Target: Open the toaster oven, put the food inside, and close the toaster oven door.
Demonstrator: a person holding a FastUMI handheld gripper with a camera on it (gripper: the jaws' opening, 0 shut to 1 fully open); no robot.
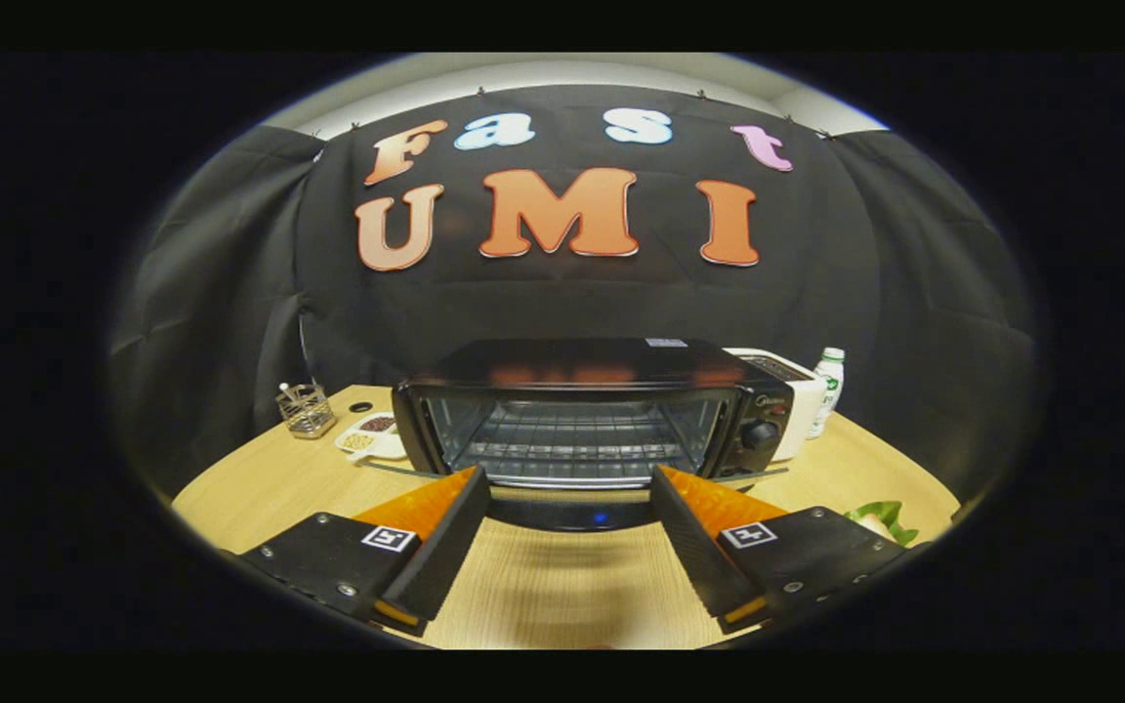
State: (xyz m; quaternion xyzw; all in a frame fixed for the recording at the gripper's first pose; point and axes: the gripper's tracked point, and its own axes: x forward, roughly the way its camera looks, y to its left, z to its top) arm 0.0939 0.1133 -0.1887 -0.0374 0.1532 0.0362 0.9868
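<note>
The black toaster oven [582,391] stands on the wooden table [260,488] just ahead of my fingers. Its glass door [572,508] hangs down open toward me, and the wire rack [562,444] inside is bare. My gripper [570,475] is open, with nothing between the fingers. The fingertips sit on either side of the lowered door's front edge, and I cannot tell whether they touch it. A green and white piece of food [877,517] lies on the table to the right of my right finger, partly hidden by it.
A white toaster [797,400] and a small bottle [826,391] stand right of the oven. To its left are a wire basket [307,408] and a white dish [372,434] of snacks. Black cloth closes the booth behind.
</note>
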